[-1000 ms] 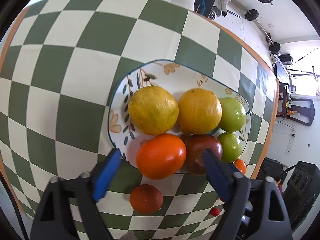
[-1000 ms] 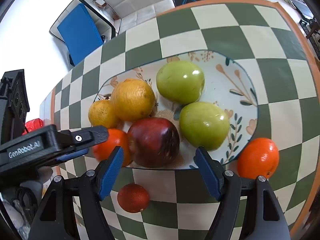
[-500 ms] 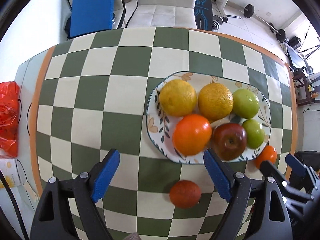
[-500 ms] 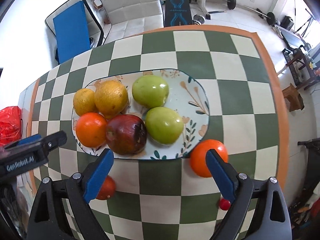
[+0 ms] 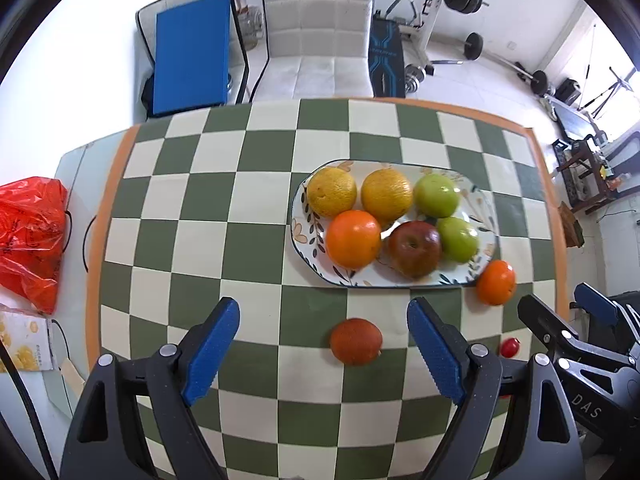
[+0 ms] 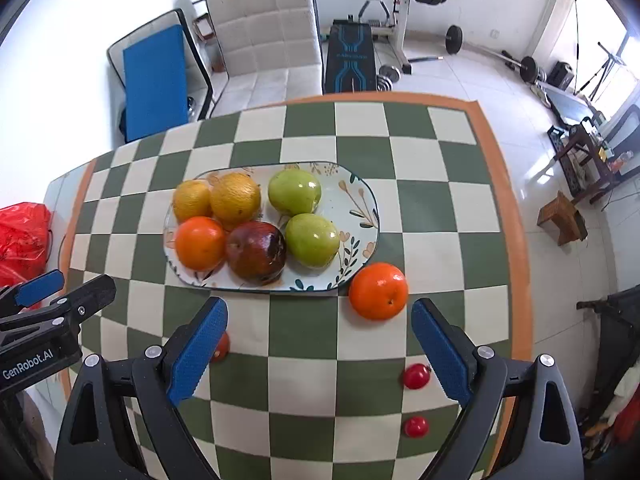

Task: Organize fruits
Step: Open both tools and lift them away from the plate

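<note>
Checked tablecloth: matt, looks like smooth cloth. Plate, about 12 o'clock from the right gripper: glazed, glossy ceramic look. Green apples: waxy, with bright highlights. Yellow citrus: dull, pebbled peel. Red bag at 9 o'clock: shiny crinkled plastic. Gripper pads: blue, ribbed, matt plastic; frames black, matt. Chair at 12 o'clock: quilted, leather-like.

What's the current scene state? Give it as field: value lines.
surface: green-and-cream checkered tablecloth
container: oval floral ceramic plate
on plate: two yellow citrus, one orange, one dark red apple, two green apples
off plate: bright orange fruit touching plate rim; reddish-brown round fruit; two small red cherry tomatoes
left gripper: open, empty
right gripper: open, empty
</note>
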Demonstrator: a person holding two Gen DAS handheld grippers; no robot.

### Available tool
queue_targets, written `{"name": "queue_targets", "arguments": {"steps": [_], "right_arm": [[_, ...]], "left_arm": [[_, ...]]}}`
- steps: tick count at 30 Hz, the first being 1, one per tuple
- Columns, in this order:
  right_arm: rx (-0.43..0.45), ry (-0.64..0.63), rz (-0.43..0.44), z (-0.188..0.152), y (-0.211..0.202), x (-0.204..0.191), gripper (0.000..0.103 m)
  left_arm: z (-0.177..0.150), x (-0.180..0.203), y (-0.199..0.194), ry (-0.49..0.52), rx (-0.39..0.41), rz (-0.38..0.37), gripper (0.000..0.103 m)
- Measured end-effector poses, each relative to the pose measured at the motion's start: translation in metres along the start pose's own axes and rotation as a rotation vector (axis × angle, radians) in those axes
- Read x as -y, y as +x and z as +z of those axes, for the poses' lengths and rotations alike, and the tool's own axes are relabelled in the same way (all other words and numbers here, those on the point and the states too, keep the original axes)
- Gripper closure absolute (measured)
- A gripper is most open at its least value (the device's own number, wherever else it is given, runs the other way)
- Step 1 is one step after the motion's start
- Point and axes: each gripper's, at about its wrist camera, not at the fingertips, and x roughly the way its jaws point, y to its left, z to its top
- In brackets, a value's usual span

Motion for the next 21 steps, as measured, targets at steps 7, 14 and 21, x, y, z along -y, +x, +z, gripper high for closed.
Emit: {"name": "queue_targets", "arguments": {"steps": [7, 14, 21], "right_arm": [[0.065, -0.014, 0.007, -0.020, -0.053, -0.002, 0.008], [0.121, -0.018, 0.021, -0.045, -0.102, -0.002, 0.008], [0.171, 0.002, 0.041, -0.061, -0.142, -0.003, 0.008]], "left_arm": [[-0.024, 0.003, -0.048, 0.015, 0.057, -0.013, 0.017], [-0.048, 0.005, -0.086, 0.020, 0.101, -0.024, 0.017], [-0.063, 0.007, -0.114, 0.022, 0.151, -0.011, 0.017]]}}
